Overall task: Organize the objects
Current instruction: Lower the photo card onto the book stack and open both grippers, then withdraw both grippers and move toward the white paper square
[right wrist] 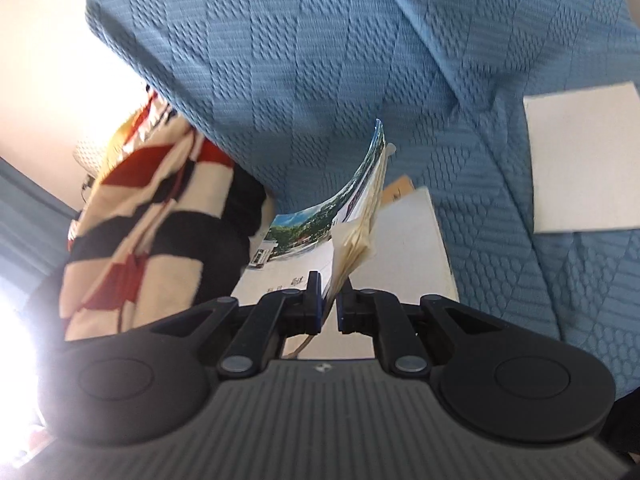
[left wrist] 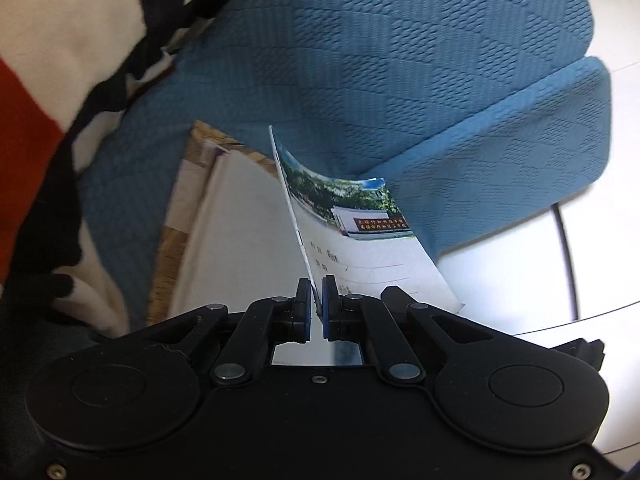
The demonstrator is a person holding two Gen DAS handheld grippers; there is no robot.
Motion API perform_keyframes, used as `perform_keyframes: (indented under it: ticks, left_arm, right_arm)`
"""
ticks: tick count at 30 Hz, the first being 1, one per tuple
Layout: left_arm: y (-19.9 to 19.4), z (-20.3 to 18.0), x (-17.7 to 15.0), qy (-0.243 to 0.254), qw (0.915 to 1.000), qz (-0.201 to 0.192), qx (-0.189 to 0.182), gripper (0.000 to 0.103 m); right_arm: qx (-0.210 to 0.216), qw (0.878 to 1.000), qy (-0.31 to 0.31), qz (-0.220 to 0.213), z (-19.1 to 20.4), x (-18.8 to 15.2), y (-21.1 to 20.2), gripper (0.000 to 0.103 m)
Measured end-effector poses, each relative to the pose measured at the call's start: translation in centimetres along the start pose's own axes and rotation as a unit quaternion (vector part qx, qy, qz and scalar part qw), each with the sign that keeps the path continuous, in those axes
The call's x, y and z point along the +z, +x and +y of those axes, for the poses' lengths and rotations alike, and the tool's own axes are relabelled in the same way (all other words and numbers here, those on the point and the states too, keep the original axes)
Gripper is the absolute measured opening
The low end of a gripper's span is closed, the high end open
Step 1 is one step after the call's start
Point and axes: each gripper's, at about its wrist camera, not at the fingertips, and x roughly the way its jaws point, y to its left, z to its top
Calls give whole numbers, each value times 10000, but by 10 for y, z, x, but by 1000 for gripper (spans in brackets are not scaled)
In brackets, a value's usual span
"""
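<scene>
- A striped red, black and cream blanket [left wrist: 60,80] is lying left on a blue textured sofa [left wrist: 360,60].
- The left tool [left wrist: 318,300] is pinching a booklet [left wrist: 360,248]; its cover writing is unreadable.
- The right tool [right wrist: 329,296] is pinching the booklet's pages above a white book [right wrist: 412,248].

- The notebook [left wrist: 360,240] cover's printed and handwritten lines are too small to read; its lower edge is hidden behind the left gripper [left wrist: 319,300].
- The book [left wrist: 236,248] under it runs out of sight behind that gripper's body at 6 o'clock.
- The striped blanket [left wrist: 60,80] is cut off at 9 o'clock.
- In the right wrist view, the white sheet [right wrist: 584,160] is cut off at 3 o'clock.
- The blue sofa [right wrist: 320,80] weave there is blurred.
</scene>
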Motion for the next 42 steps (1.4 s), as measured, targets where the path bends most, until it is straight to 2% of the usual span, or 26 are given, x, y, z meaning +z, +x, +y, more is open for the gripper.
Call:
perform_keyframes:
  ticks: [8, 15, 17, 21, 24, 26, 29, 33, 42]
  left_arm:
    - [17, 16, -10, 32, 9993, 158, 324, 4]
    - [38, 26, -24, 117, 9954, 448, 839, 4]
    - [42, 29, -25, 57, 9944, 519, 919, 4]
    - [42, 31, -25, -7, 9942, 547, 930, 4]
    - [42, 30, -24, -6, 9937, 602, 949, 10]
    - [41, 27, -24, 26, 9930, 623, 999, 12]
    - [35, 20, -24, 92, 9925, 633, 1042, 14]
    - [23, 2, -25, 302, 9927, 525, 1045, 16]
    - [-11, -60, -24, 867, 9926, 155, 840, 23]
  right_arm:
    - [-215, 9992, -199, 273, -9, -26, 26, 10]
    - [-384, 9975, -151, 579, -23, -41, 42, 11]
    - [-549, 9956, -242, 720, -23, -45, 48, 12]
    - [-574, 9951, -239, 775, -26, -49, 49, 12]
    - [-599, 9939, -229, 893, -25, -48, 49, 13]
    - [-639, 9924, -261, 1015, -23, -47, 49, 19]
    - [-665, 9901, -289, 1204, -21, -47, 43, 29]
    - [-764, 9872, -376, 1351, -21, -49, 28, 30]
    - [-653, 9927, -637, 792, -2, -26, -36, 30]
